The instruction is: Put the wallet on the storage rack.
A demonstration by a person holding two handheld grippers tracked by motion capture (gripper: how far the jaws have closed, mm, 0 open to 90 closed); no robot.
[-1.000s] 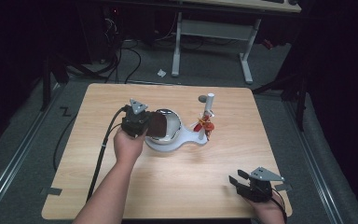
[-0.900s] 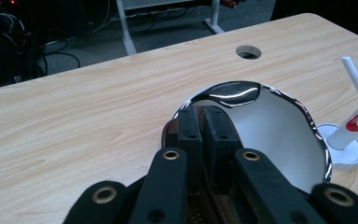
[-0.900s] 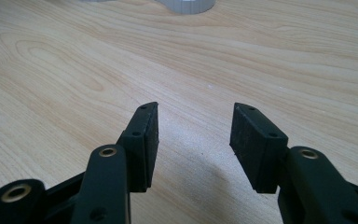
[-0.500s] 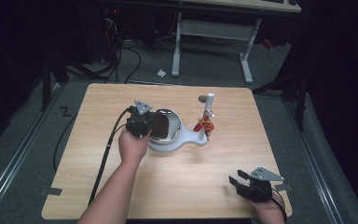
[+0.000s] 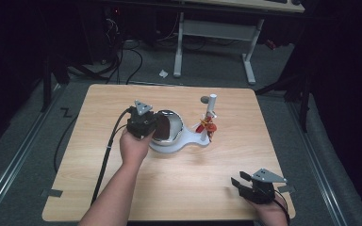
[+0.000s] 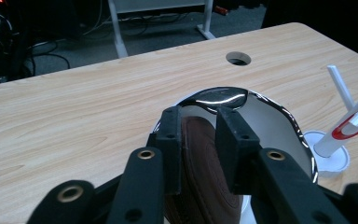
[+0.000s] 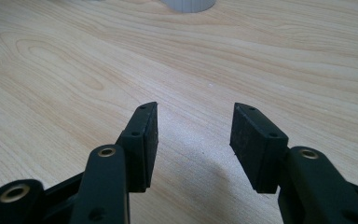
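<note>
The desk [image 5: 122, 188] is light wood with a fine grain pattern. Near its middle, the bowl [image 6: 279, 121] is shiny silver outside and white inside. The disc [image 6: 205, 186] in it is dark brown with faint rings. The stand [image 5: 202, 136] is white, with red and yellow parts. Both grippers, left gripper [image 6: 200, 140] and right gripper [image 7: 193, 135], have 2 black jaws with brass-coloured rivets.

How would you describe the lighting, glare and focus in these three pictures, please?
High view: table lit, surroundings dark. Left gripper view: bright glare on the shiny bowl's rim, near fingers slightly soft. Right gripper view: even light, a soft shadow on the wood under the fingers.
</note>
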